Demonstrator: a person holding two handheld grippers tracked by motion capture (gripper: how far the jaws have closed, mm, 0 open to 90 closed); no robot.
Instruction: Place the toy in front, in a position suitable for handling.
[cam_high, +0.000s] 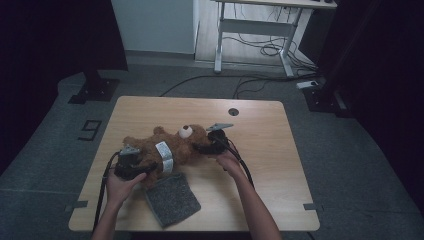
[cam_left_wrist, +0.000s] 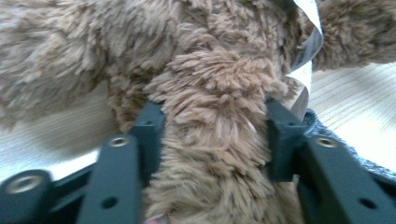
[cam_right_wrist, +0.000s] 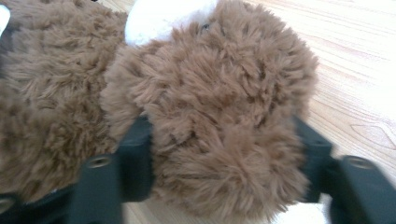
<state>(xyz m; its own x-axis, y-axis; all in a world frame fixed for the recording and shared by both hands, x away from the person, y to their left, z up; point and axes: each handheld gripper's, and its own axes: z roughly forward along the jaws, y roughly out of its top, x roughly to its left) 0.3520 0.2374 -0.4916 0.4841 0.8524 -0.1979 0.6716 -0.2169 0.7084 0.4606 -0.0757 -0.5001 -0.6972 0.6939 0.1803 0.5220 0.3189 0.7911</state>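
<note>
Wooden table (cam_high: 260, 150), teddy bear (cam_high: 170, 145) mid-surface, left gripper (cam_high: 145, 169) and right gripper (cam_high: 204, 148) jaws clamping its limbs, right side bare.

Grey floor (cam_high: 360, 150), white desk (cam_high: 260, 25) behind, trailing cables (cam_high: 260, 50).

The teddy bear (cam_left_wrist: 210, 93) overruns the top edge of both claw views; its face stays unseen there. The grey cloth (cam_high: 172, 199) is mostly cut off at the left claw view's right edge.

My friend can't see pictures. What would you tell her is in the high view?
A brown teddy bear lies on a wooden table, with the left gripper clamped on one end and the right gripper on the other. A grey cloth lies just in front of it.
</note>
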